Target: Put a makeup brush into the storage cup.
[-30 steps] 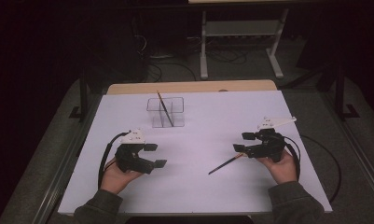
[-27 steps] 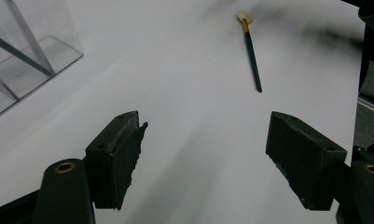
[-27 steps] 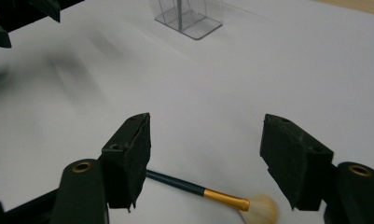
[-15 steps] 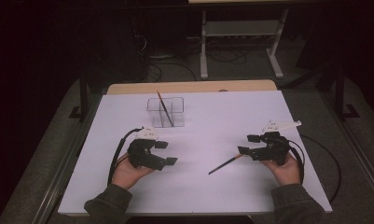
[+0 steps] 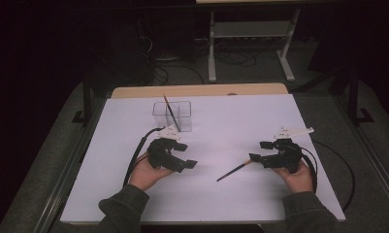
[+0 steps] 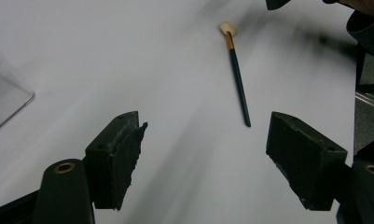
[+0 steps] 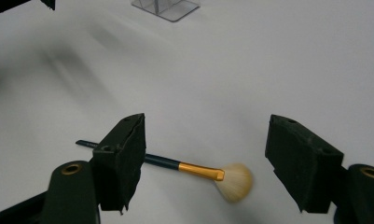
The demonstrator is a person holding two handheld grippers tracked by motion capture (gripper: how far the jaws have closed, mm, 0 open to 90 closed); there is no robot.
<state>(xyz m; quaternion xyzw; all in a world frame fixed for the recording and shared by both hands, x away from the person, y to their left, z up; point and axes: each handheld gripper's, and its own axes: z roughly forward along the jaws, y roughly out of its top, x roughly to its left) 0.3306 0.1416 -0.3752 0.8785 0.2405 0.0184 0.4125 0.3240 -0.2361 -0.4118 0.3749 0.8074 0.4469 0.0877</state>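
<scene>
Right gripper view: the right tool [image 7: 205, 168] has just been opening, its jaws apart over the fan brush [image 7: 194, 170] lying free on the surface [image 7: 268, 70]; closing carelessly could crush the bristles.

Dark teal handle, gold ferrule and cream bristles on the fan brush [image 7: 194, 169]. White across the table sheet [image 5: 240, 126], pale wood along its far edge. Clear, colourless walls on the acrylic holder [image 5: 171, 115], a dark-handled second brush [image 5: 170, 110] with a reddish tip inside. Matte black on left gripper [image 5: 183, 155] and right gripper [image 5: 260, 151], brass-ringed screw holes, white top plates. Olive-grey sleeves [image 5: 126, 206]. Grey carpet [image 5: 46, 160] all round.
</scene>
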